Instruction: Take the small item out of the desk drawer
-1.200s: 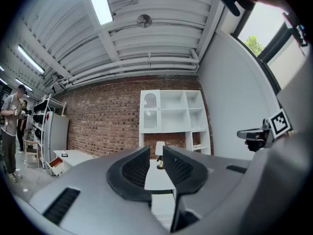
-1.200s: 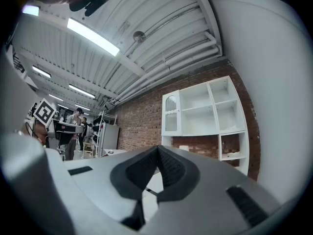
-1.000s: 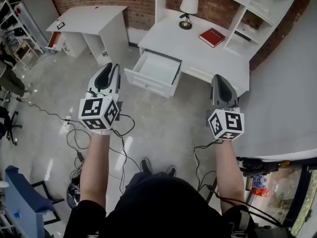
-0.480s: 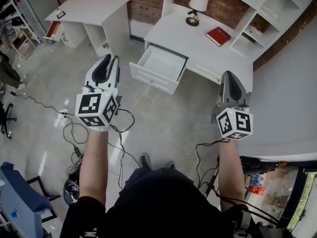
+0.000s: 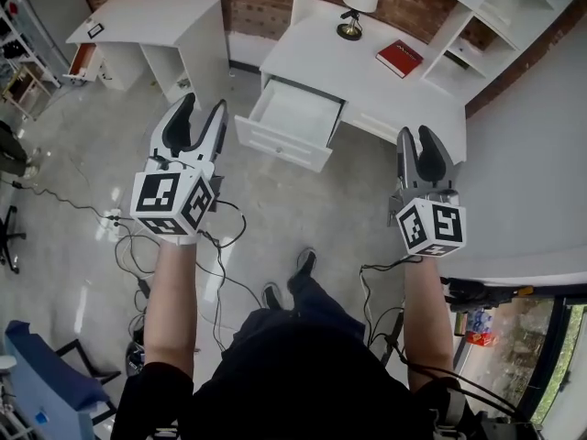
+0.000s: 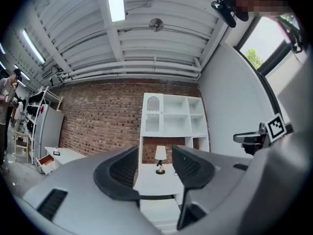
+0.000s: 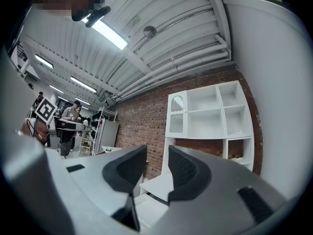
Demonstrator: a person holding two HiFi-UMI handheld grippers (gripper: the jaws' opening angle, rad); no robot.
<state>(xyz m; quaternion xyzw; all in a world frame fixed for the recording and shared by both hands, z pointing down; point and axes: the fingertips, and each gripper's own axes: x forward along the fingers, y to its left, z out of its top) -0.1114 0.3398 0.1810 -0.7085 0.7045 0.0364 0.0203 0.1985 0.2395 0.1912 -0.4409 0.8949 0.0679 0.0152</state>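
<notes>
Closest in, both arms are stretched forward at level height. The left gripper (image 5: 202,108) has jaws that have just been opening, and they stand apart with nothing between them. Through the gap its own view shows only the far lamp and tabletop. The right gripper (image 5: 416,136) is the same story: jaws just opened, parted and empty, with brick wall and shelving beyond. So both are released and neither one carries anything.

Below them there's bare floor (image 5: 312,218), with cables (image 5: 225,241) trailing by the left arm. The person's feet are well short of the furniture.

Next out is the drawer (image 5: 275,143), already pulled open and jutting from under the tabletop (image 5: 339,71). Opening it looks done. What's left, by my read, is the whole fetch: close the gap, reach in, grip and lift out. Both grippers are well apart from the drawer right now.

And the small item? It should be inside, but from the head view the drawer's interior reads as plain white and I can't pick anything out. Shape and colour can't be told from here.

Farther back, a lamp (image 5: 359,3) and a red book (image 5: 399,58) sit on the tabletop. White shelves (image 5: 477,26) rise against the brick wall.
</notes>
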